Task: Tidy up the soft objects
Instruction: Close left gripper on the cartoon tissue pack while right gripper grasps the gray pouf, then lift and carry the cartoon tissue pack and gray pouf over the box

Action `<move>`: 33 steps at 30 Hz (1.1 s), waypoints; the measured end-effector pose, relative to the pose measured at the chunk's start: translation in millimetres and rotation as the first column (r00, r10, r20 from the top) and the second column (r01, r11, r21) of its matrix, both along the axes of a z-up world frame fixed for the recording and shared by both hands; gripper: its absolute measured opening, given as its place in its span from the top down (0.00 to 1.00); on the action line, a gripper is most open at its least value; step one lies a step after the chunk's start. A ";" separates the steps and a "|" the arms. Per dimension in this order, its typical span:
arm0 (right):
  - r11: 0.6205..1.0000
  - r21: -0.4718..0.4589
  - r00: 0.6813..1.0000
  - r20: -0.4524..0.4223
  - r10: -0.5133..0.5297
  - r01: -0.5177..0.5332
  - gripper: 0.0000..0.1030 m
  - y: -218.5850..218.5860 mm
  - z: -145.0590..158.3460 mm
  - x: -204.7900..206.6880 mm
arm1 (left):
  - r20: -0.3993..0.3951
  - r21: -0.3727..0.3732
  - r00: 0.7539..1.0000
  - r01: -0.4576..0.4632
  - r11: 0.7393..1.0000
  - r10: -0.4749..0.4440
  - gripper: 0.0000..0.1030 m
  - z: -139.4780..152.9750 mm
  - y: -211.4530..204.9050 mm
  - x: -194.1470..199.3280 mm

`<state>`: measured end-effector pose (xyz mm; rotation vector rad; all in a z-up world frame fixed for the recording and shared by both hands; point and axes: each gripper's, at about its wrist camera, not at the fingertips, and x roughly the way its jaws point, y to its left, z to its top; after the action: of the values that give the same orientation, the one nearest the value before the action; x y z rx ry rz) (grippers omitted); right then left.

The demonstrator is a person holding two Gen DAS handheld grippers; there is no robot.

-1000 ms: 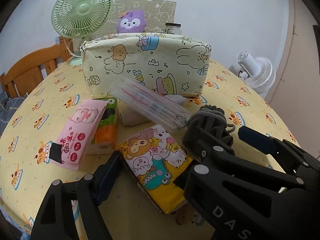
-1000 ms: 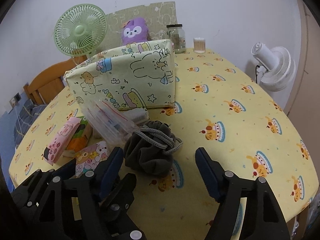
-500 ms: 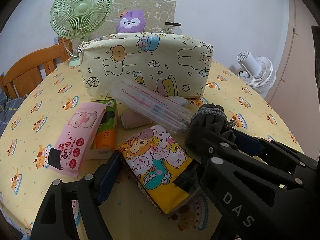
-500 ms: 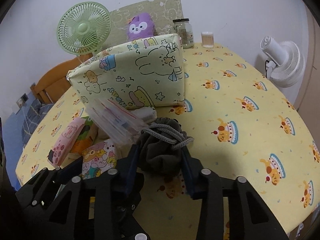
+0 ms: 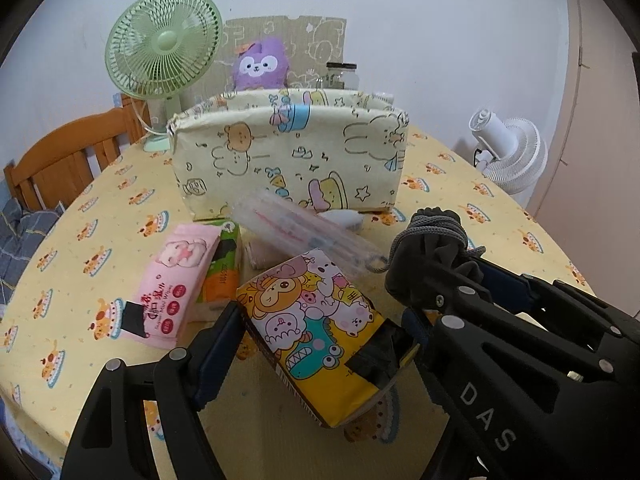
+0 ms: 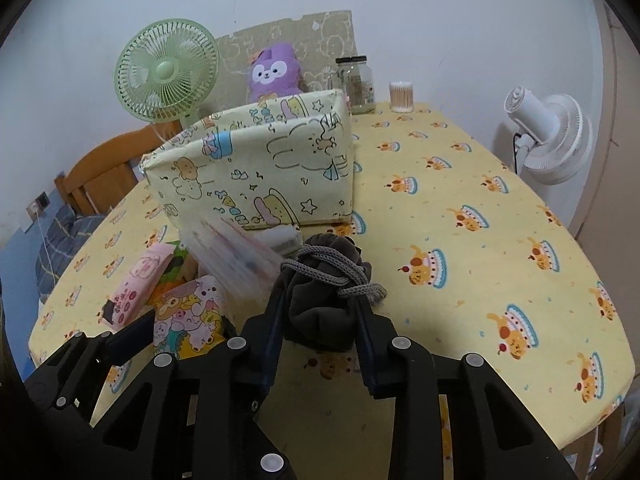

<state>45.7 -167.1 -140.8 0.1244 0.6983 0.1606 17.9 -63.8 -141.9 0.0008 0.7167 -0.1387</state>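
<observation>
hand-held gripper (image 6: 320, 312) | black frame | silver screws | dark-blue finger pads (image 6: 276, 320) | white "DAS" lettering

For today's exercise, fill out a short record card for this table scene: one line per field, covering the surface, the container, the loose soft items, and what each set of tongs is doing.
surface: table with yellow cake-print cloth
container: cartoon-print fabric bin, open top, upright
loose items: pink wipes pack; cartoon tissue pack; clear pouch
right tongs: closing, pads on both sides of the grey drawstring pouch
left tongs: open, astride the cartoon tissue pack; only the left pad is visible
behind bin: purple plush, green fan, glass jar
</observation>
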 end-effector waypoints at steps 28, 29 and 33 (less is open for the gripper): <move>1.000 0.009 0.994 0.101 -0.029 0.028 0.66 -0.5 59.2 -30.9 | 0.104 0.016 0.994 0.018 1.000 -0.020 0.21 57.3 1.1 -21.3; 1.000 0.009 0.994 0.104 -0.031 0.030 0.66 -0.7 61.4 -31.4 | 0.107 0.015 0.994 0.021 1.000 -0.022 0.21 60.1 0.9 -21.7; 0.999 0.010 0.992 0.125 -0.037 0.036 0.66 -1.2 72.8 -34.5 | 0.129 0.017 0.991 0.027 0.999 -0.029 0.21 70.8 0.4 -23.5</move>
<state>11.1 -168.3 -68.0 0.1338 0.5704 0.1345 -5.6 -63.4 -71.0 0.0347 0.5885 -0.1588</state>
